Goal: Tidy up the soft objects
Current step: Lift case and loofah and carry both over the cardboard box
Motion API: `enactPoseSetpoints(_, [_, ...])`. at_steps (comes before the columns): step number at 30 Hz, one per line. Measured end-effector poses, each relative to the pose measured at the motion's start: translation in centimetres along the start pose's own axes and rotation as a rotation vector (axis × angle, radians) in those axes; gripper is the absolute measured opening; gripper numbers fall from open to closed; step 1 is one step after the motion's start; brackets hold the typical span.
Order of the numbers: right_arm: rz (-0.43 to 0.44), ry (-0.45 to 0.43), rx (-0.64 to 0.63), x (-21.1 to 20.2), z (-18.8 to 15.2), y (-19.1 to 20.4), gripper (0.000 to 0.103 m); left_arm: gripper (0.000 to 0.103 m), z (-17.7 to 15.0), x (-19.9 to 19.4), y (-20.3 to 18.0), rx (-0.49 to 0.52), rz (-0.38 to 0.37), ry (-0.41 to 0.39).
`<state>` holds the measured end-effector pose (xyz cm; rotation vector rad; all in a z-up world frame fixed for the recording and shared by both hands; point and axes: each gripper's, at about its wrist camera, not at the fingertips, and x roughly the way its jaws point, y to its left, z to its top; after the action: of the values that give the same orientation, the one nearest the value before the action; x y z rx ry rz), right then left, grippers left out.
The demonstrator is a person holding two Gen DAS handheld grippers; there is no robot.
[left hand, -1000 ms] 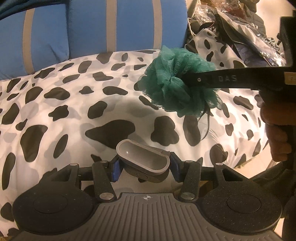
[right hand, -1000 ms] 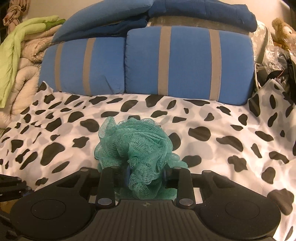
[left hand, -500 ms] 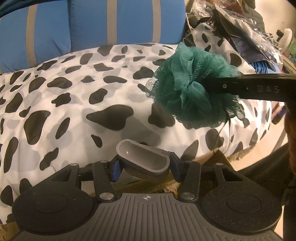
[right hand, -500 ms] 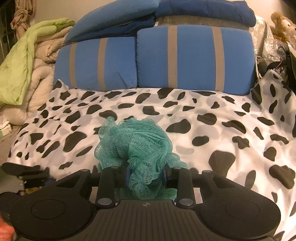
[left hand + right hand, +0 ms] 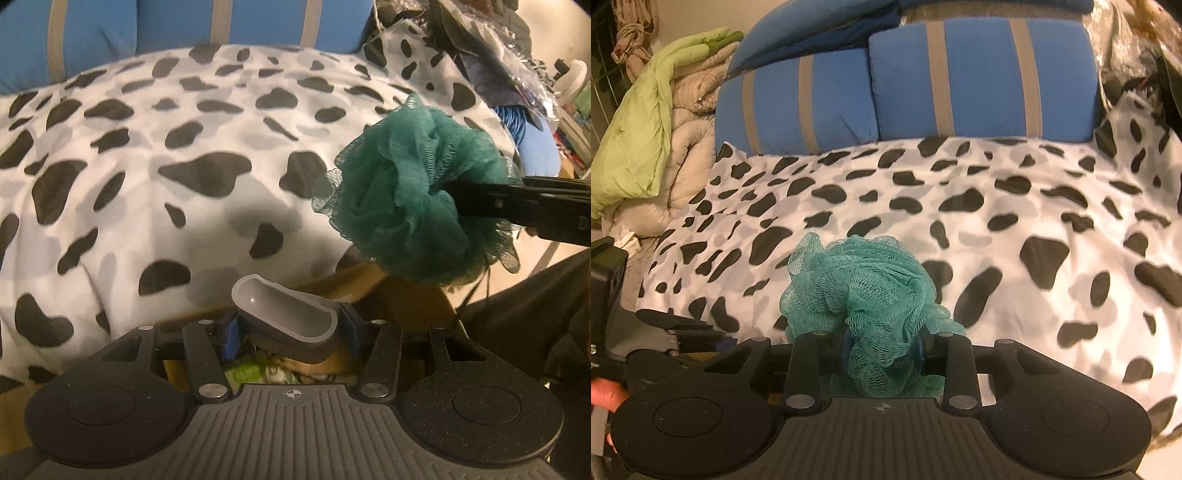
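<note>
My right gripper (image 5: 882, 350) is shut on a teal mesh bath sponge (image 5: 860, 291), held in the air over the near edge of the cow-print bedspread (image 5: 997, 206). The sponge also shows in the left wrist view (image 5: 413, 199), pinched by the right gripper's black fingers (image 5: 517, 201) coming in from the right. My left gripper (image 5: 286, 328) is shut on a soft grey earbud case cover (image 5: 286, 314), open side up, over the bed's edge and a cardboard box (image 5: 406, 299) below.
Blue pillows with grey stripes (image 5: 979, 81) line the back of the bed. A green and beige quilt pile (image 5: 646, 122) lies at the left. Clutter of bags and clothes (image 5: 491, 40) sits at the bed's right end. The box holds assorted items (image 5: 266, 369).
Both grippers have pulled back from the bed towards its near edge with their loads. The cardboard box has come into view under the left gripper. The sponge sits lower right in the left view.
</note>
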<state>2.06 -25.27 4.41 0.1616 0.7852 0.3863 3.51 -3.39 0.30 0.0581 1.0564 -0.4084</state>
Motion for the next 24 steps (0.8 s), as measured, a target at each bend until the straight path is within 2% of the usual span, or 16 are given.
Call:
enactPoseSetpoints(10, [0.013, 0.095, -0.024, 0.1, -1.6, 1.3, 0.035, 0.057, -1.4, 1.8, 0.2, -0.042, -0.01, 0.153])
enactPoseSetpoints(12, [0.009, 0.116, -0.031, 0.3, -1.9, 1.4, 0.035, 0.063, -1.6, 2.0, 0.4, -0.048, 0.001, 0.176])
enactPoseSetpoints(14, [0.008, 0.131, -0.029, 0.5, -2.1, 1.4, 0.036, 0.073, -1.7, 2.1, 0.5, -0.056, 0.008, 0.181])
enactPoseSetpoints(15, [0.006, 0.138, -0.026, 0.6, -2.1, 1.4, 0.036, 0.075, -1.7, 2.0, 0.6, -0.061, 0.009, 0.179])
enactPoseSetpoints(19, [-0.002, 0.159, -0.022, 0.8, -2.2, 1.3, 0.036, 0.077, -1.8, 1.6, 0.8, -0.064, 0.031, 0.16])
enactPoseSetpoints(24, [-0.004, 0.198, -0.018, 1.4, -2.4, 1.3, 0.037, 0.077, -2.1, 1.4, 1.3, -0.096, 0.065, 0.174])
